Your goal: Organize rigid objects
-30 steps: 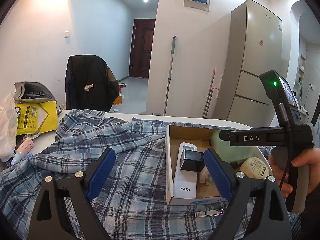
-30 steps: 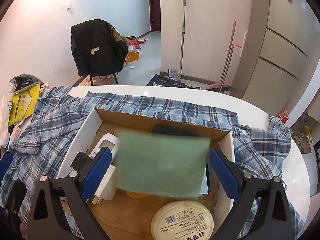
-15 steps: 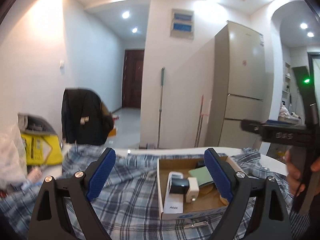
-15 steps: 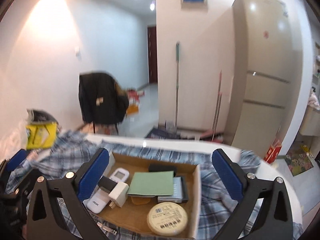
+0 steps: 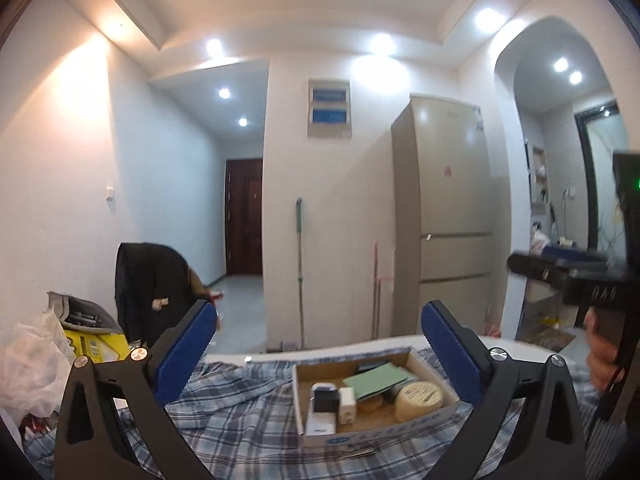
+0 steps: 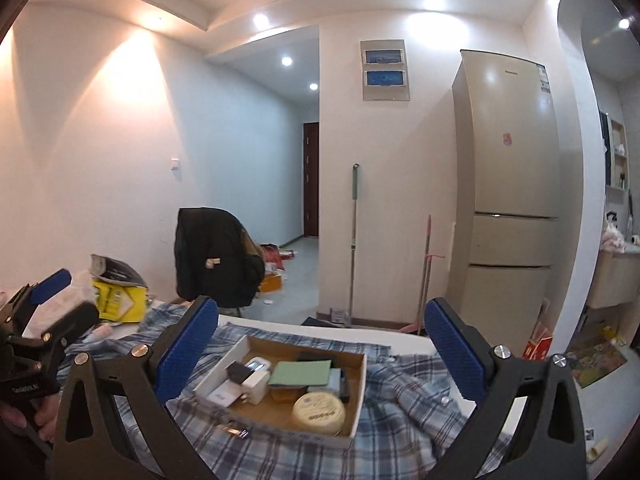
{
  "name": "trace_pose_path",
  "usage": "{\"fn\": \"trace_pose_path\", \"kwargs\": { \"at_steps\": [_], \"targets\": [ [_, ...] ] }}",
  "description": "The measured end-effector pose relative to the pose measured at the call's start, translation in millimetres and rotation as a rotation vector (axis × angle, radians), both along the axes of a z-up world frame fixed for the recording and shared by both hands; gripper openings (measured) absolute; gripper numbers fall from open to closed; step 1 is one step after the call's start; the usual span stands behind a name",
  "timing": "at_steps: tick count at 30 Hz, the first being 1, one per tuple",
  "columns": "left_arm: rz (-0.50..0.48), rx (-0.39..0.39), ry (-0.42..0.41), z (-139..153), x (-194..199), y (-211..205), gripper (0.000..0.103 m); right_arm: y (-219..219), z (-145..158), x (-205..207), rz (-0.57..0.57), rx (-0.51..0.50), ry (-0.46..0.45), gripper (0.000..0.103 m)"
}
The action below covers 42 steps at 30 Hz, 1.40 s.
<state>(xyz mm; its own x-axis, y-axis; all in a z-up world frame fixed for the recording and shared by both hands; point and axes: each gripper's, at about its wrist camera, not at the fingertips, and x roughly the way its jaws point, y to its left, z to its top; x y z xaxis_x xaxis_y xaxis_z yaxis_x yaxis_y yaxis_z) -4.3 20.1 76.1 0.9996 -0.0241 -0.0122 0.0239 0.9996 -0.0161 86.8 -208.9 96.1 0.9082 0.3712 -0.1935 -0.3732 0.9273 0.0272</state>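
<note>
Up above the blue plaid cloth (image 6: 304, 452), the left gripper (image 5: 320, 356) and right gripper (image 6: 320, 352) hung with fingers spread, empty. Beyond them, the open cardboard box (image 6: 358, 392) held a white remote (image 5: 320, 412), green card (image 6: 302, 373) and what looked like a round cream tin (image 6: 319, 407).

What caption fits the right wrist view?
Open right claw raised above the cardboard box of sorted items on a plaid cloth.

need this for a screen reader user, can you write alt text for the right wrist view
An open cardboard box sits on a blue plaid cloth, holding a green card, a round cream tin, a white remote and a white charger. The right gripper, open and empty, frames it from above. Behind are a jacket-draped chair and a beige fridge.
</note>
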Motion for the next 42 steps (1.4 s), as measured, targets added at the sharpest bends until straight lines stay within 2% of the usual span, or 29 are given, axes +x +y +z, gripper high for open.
{"fn": "trace_pose_path", "kwargs": {
  "at_steps": [2, 3, 8, 13, 18, 24, 33, 42],
  "targets": [
    [-0.018, -0.001, -0.027, -2.7, -7.0, -4.7, 0.103, -5.1, -2.6, -10.8, 0.006, 0.016, -0.009, 0.103],
    [0.004, 0.01, -0.033, -5.6, -8.6, -8.8, 0.103, -6.6, -4.3, -15.6, 0.0, 0.024, -0.022, 0.103],
    [0.0, 0.039, -0.035, -24.5, -11.1, -18.4, 0.103, -7.9, -17.8, -25.1, -0.011, 0.059, -0.066, 0.103],
    [0.006, 0.051, -0.065, -51.0, -12.9, -18.1, 0.103, -13.4, -43.4, -33.1, -0.052, 0.105, -0.142, 0.103],
    [0.083, 0.064, -0.025, -74.0, 0.9, -16.7, 0.103, -8.4, -63.2, -28.4, -0.055, 0.061, -0.168, 0.103],
    [0.078, 0.012, -0.027, -75.5, -1.0, -6.2, 0.103, -7.9, -93.1, -22.0, -0.108, 0.038, -0.167, 0.103],
    [0.094, 0.021, -0.035, -75.6, -5.2, -7.1, 0.103, -20.2, -96.4, -13.0, -0.113, 0.074, -0.101, 0.103],
    [0.1, 0.018, -0.02, -76.4, -2.1, -5.9, 0.103, -18.2, -96.9, -15.9, -0.096, 0.06, -0.117, 0.103]
  ]
}}
